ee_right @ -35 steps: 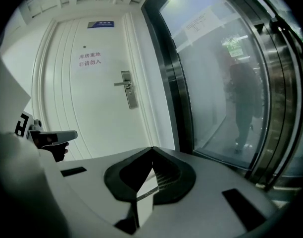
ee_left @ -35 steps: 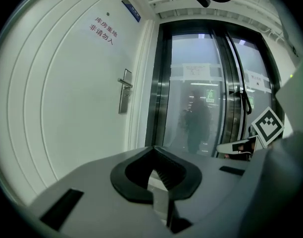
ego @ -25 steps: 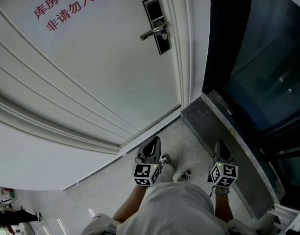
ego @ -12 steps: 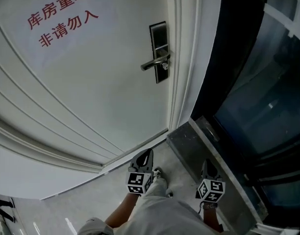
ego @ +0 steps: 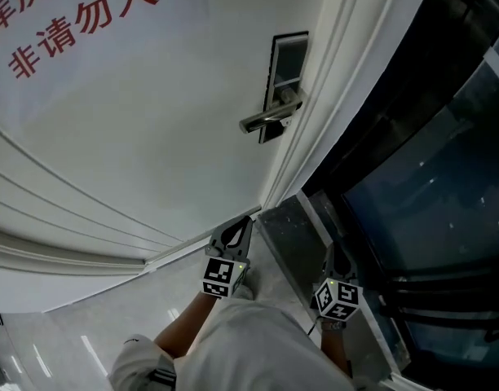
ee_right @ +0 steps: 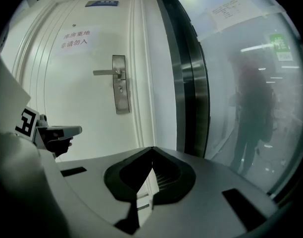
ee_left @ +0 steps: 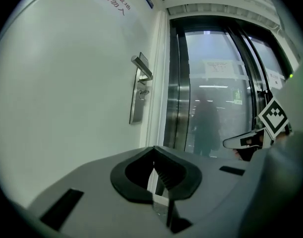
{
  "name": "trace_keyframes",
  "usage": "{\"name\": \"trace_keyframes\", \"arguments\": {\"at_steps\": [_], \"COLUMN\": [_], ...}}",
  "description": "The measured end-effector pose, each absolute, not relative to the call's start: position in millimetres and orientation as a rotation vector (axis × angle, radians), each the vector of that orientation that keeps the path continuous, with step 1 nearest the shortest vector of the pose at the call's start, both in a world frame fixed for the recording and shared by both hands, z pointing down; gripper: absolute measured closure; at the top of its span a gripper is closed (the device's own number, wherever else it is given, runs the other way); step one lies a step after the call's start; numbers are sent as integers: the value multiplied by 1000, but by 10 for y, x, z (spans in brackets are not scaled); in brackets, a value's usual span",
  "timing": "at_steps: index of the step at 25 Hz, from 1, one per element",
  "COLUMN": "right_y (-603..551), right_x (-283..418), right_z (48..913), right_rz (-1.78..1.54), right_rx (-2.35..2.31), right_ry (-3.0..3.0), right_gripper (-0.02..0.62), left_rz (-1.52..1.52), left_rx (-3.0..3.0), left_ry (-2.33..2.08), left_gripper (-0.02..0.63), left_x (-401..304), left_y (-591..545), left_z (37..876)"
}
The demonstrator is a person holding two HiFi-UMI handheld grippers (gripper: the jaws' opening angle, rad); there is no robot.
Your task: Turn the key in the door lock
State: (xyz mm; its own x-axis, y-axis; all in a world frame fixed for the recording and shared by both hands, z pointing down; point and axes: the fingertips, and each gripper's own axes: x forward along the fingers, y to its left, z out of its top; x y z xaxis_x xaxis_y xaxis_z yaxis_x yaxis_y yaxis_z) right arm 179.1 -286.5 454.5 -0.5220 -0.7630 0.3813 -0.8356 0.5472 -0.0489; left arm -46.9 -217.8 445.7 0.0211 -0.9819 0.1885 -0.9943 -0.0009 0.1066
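the left gripper (ee_left: 154,149) has its two jaws pressed together at the tips and nothing sits between them. the right gripper (ee_right: 151,149) is the same, its jaws meeting at the point with no thing caught in them. in the head view both are held low in front of the person, side by side, each pointing towards the bottom of the door (ego: 152,145) and well apart from the lock

the lock plate (ego: 286,72) is a tall metal strip set near the door's right edge, well above both grippers. its lever handle (ego: 268,120) sticks out level towards the door's left. in the left gripper view a small dark piece (ee_left: 143,91) juts from the plate just under the lever, too small to make out as a key or a keyhole

a notice in red characters (ego: 66,27) is on the door, up and to the left of the lock. right of the door frame runs a dark glass wall (ego: 429,177) with a grey stone sill (ego: 292,236) at its foot; the right gripper is above that sill. through the glass a blurred figure (ee_right: 253,113) shows
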Motion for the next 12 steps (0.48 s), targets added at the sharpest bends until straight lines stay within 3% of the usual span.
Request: {"name": "trace_keyframes", "arguments": {"at_steps": [5,12], "right_y": [-2913,-2906], "right_x": [1358,1146], "right_z": [4553,4476], "right_rz": [52,60], "right_rx": [1244,1204], "right_ry": [-2415,-2461], "right_gripper": [594,594], "left_rz": [128,86], "left_rx": [2139,2183], "left_ry": [-2108,-2069], "left_gripper": [597,597], "left_x": [-751,-766], "left_y": [-2465,-2584], "left_z": [4289,4226]}}
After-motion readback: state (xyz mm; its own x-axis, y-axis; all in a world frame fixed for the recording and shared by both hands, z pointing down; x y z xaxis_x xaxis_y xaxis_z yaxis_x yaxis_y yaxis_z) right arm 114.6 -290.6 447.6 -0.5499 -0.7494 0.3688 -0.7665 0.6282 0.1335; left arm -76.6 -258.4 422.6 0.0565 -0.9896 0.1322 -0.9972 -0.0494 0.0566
